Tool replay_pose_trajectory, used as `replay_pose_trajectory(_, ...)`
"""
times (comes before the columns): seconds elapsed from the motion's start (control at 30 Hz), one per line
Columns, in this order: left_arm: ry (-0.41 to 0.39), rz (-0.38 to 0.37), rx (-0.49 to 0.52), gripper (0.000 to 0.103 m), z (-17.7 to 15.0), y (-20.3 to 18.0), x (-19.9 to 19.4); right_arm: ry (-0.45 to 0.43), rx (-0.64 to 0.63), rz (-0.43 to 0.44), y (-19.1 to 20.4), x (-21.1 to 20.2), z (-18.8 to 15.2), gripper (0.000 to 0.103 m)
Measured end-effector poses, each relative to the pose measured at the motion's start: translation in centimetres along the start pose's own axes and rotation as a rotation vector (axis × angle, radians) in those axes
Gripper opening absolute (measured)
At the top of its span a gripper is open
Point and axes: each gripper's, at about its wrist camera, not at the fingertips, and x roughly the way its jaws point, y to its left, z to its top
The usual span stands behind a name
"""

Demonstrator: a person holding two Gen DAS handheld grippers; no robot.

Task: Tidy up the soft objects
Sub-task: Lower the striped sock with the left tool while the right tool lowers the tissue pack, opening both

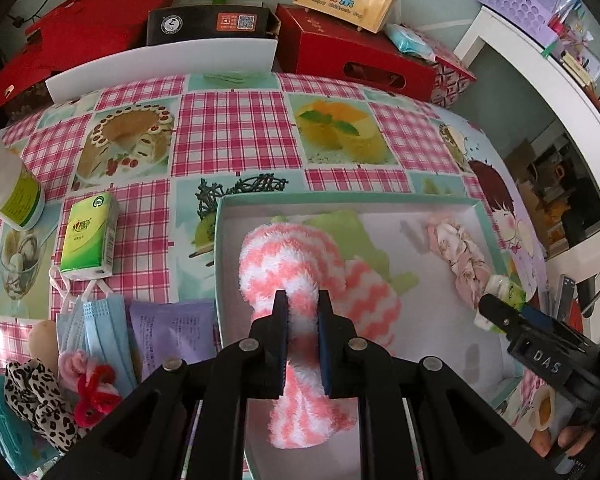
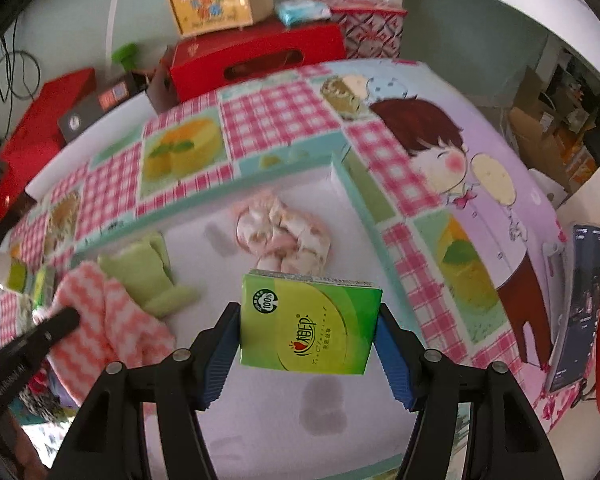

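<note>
Pink fuzzy sock (image 1: 295, 264) and tissue pack (image 2: 310, 322) above white tray floor (image 2: 259, 408)

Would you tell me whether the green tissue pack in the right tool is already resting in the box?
Not yet: the green tissue pack hangs clamped in the right tool above the box floor.

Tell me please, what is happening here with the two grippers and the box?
A person sorts soft things into a shallow box. The left gripper pinches a pink-and-white fuzzy sock over the box. The right gripper holds a green tissue pack above it. A green cloth and a floral scrunchie already lie inside.
</note>
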Motion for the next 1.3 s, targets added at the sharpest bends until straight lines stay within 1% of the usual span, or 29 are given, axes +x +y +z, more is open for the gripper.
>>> replay_pose_trajectory(0.2,0.033,0.021,0.009,0.013,-0.3,-0.1,1.1,0.06,-0.017,-0.016,0.2,1.8,-0.5,0.068)
replay_pose_trajectory(0.4,0.06,0.039,0.011,0.013,-0.5,-0.1,1.9,0.082,-0.023,-0.025,0.4,2.8,-0.6,0.068)
replay_pose_trajectory(0.47,0.069,0.046,0.01,0.014,-0.6,0.0,2.2,0.091,-0.022,-0.022,0.4,3.0,-0.6,0.069)
replay_pose_trajectory(0.57,0.078,0.059,0.007,0.019,-0.6,0.0,2.5,0.087,-0.02,-0.024,0.4,3.0,-0.6,0.071)
replay_pose_trajectory(0.63,0.08,0.072,0.004,0.027,-0.6,0.0,2.4,0.079,-0.019,-0.028,0.3,2.8,-0.6,0.079)
replay_pose_trajectory(0.67,0.079,0.077,0.002,0.03,-0.5,0.0,2.3,0.074,-0.018,-0.031,0.3,2.6,-0.5,0.08)
replay_pose_trajectory(0.73,0.076,0.087,-0.003,0.041,-0.4,0.1,1.9,0.064,-0.018,-0.033,0.3,2.3,-0.3,0.081)
replay_pose_trajectory(0.77,0.074,0.088,-0.004,0.042,-0.4,0.1,1.7,0.059,-0.017,-0.031,0.3,2.1,-0.2,0.081)
replay_pose_trajectory(0.87,0.05,0.088,0.003,0.05,-0.3,-0.2,0.5,0.042,-0.018,-0.03,0.3,1.5,0.0,0.088)
replay_pose_trajectory(0.93,0.029,0.091,0.014,0.059,-0.2,-0.5,-0.3,0.032,-0.021,-0.028,0.2,1.1,0.2,0.091)
replay_pose_trajectory(1.0,0.007,0.091,0.024,0.064,-0.2,-0.8,-1.1,0.024,-0.023,-0.024,0.2,0.8,0.3,0.094)
replay_pose_trajectory(1.03,-0.003,0.091,0.027,0.066,-0.2,-0.9,-1.4,0.021,-0.022,-0.026,0.2,0.7,0.2,0.098)
replay_pose_trajectory(1.1,-0.019,0.089,0.03,0.066,-0.1,-1.0,-1.9,0.013,-0.021,-0.03,0.3,0.7,0.2,0.101)
replay_pose_trajectory(1.17,-0.03,0.086,0.023,0.071,-0.1,-1.0,-2.1,0.007,-0.019,-0.029,0.3,0.6,0.3,0.102)
replay_pose_trajectory(1.2,-0.035,0.084,0.015,0.084,0.0,-0.8,-2.0,0.001,-0.018,-0.027,0.2,0.5,0.3,0.103)
replay_pose_trajectory(1.23,-0.041,0.084,0.005,0.093,0.0,-0.6,-2.0,-0.005,-0.014,-0.025,0.2,0.3,0.3,0.103)
replay_pose_trajectory(1.3,-0.055,0.097,-0.015,0.094,0.1,-0.2,-1.9,-0.009,-0.012,-0.029,0.1,0.3,0.4,0.103)
